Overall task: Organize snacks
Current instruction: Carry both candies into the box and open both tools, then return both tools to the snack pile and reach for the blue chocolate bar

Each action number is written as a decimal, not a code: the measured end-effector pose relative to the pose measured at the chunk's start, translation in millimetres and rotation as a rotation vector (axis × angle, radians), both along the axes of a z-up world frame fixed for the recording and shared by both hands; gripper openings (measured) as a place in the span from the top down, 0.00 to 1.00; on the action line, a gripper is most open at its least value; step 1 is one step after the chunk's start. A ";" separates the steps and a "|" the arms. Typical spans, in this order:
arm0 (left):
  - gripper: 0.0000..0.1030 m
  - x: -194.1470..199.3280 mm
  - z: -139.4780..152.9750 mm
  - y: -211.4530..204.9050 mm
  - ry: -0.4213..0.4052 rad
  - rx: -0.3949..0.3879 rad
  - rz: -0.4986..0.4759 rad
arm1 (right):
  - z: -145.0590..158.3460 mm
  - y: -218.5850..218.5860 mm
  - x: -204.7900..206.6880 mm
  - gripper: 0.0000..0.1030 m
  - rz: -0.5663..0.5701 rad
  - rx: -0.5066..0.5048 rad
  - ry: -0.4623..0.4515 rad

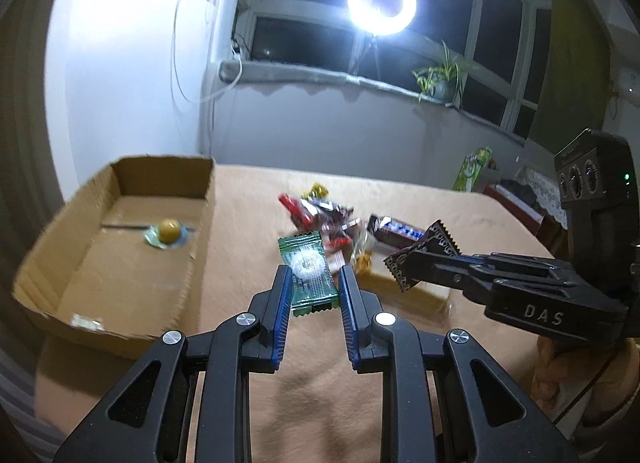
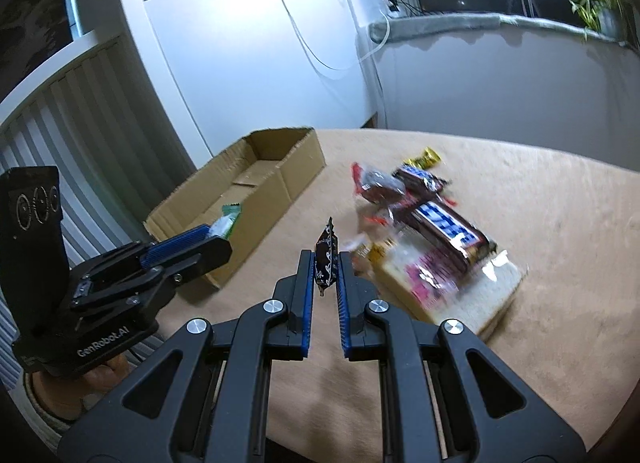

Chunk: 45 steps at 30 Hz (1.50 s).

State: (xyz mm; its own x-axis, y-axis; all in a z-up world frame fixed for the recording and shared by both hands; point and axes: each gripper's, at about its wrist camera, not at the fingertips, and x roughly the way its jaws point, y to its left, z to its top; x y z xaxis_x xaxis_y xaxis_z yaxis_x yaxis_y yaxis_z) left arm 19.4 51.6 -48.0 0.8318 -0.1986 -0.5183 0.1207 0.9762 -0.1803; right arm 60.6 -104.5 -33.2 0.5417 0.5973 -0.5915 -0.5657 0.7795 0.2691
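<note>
a: what's the biggest thing on my screens?

b: the table, under a tan cloth. on its left side sits the cardboard box, open at the top, with a round yellow candy in a clear wrapper lying on its floor.

a: and my hands?

b: both grippers tilt down over the cloth, side by side. i see a hand under the left tool in the right wrist view. my left gripper is narrowed onto a green candy packet; the blue pads press its sides and it hangs clear of the cloth, just right of the box. my right gripper is closed tight on a dark brown packet with zigzag ends, held edge-on and upright between the pads.

a: the rest of the snacks?

b: a loose pile lies mid-table beyond the fingertips, blurred: a brown chocolate bar with blue and white lettering on a pale flat pack, red wrappers and a gold-wrapped sweet at the far end.
</note>
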 end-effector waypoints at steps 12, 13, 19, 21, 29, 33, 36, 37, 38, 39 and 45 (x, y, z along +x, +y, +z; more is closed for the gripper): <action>0.79 -26.1 21.0 56.9 -0.078 -0.036 0.083 | 23.5 60.4 -1.7 0.89 0.072 -0.058 -0.049; 0.79 -27.9 20.5 61.7 -0.079 -0.039 0.092 | 23.4 65.7 -1.2 0.89 0.080 -0.062 -0.050; 0.79 -36.0 16.6 100.7 -0.080 -0.063 0.153 | 17.6 105.3 5.8 0.89 0.131 -0.085 -0.044; 0.79 -36.2 14.7 111.6 -0.079 -0.069 0.170 | 15.1 118.7 9.3 0.89 0.151 -0.093 -0.040; 0.79 -22.4 -4.8 155.3 -0.039 -0.093 0.232 | -1.4 179.1 30.8 0.89 0.236 -0.107 -0.017; 0.77 -4.2 -16.3 164.0 0.005 -0.081 0.232 | -13.3 200.7 42.7 0.54 0.246 -0.157 -0.016; 0.51 0.5 -23.7 168.4 0.043 -0.073 0.256 | -12.1 190.0 39.9 0.32 0.191 -0.150 -0.059; 0.41 -0.6 -23.8 168.3 0.041 -0.078 0.260 | -11.8 185.1 38.9 0.32 0.180 -0.146 -0.060; 0.39 -4.1 -23.4 167.3 0.034 -0.079 0.261 | -11.6 179.8 37.2 0.32 0.166 -0.142 -0.062; 0.35 -7.4 -21.8 165.0 0.026 -0.073 0.263 | -12.1 172.2 33.1 0.32 0.151 -0.140 -0.067; 0.31 -16.9 -14.9 156.3 0.015 -0.063 0.261 | -17.4 140.4 14.2 0.32 0.105 -0.148 -0.068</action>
